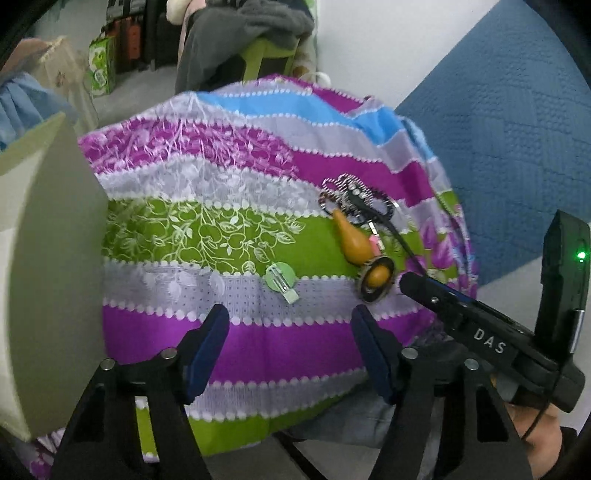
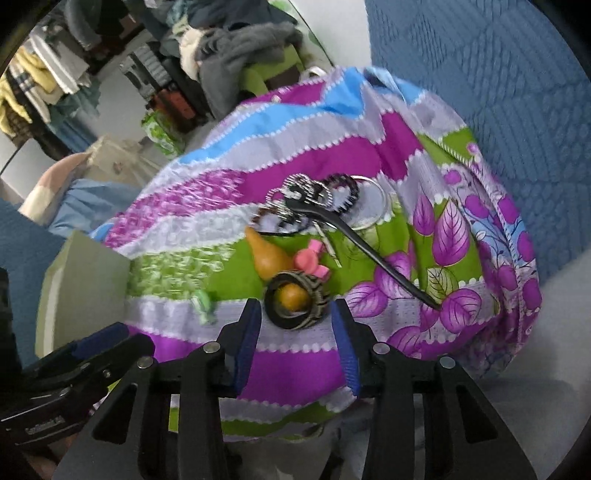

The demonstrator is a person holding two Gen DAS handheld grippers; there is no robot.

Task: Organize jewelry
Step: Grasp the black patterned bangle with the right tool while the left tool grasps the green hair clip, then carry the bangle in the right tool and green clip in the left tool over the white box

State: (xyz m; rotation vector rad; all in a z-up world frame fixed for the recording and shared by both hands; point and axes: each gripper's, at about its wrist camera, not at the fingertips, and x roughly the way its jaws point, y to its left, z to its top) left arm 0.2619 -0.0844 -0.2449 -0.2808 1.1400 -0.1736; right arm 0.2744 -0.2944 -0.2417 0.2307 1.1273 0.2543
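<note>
Jewelry lies on a striped purple, green and blue cloth (image 1: 258, 343). A black-and-white striped ring (image 2: 295, 304) with an orange bead inside sits just ahead of my right gripper (image 2: 295, 319). Its fingertips flank the ring closely, and I see no pad pressing on it, so it is open. Behind the ring lie an orange drop pendant (image 2: 267, 258), a pink bow (image 2: 310, 262), a black hair stick (image 2: 369, 243) and several bangles (image 2: 314, 201). My left gripper (image 1: 290, 326) is open and empty, with a green hair clip (image 1: 282, 282) just beyond its tips. The right gripper (image 1: 410, 284) reaches in beside the ring (image 1: 376, 280).
A pale green box (image 1: 48, 258) stands at the cloth's left edge, close to my left finger. A blue quilt (image 1: 498, 147) lies to the right. A chair with grey clothes (image 1: 251, 33) stands behind. A hand (image 1: 535, 428) holds the right gripper.
</note>
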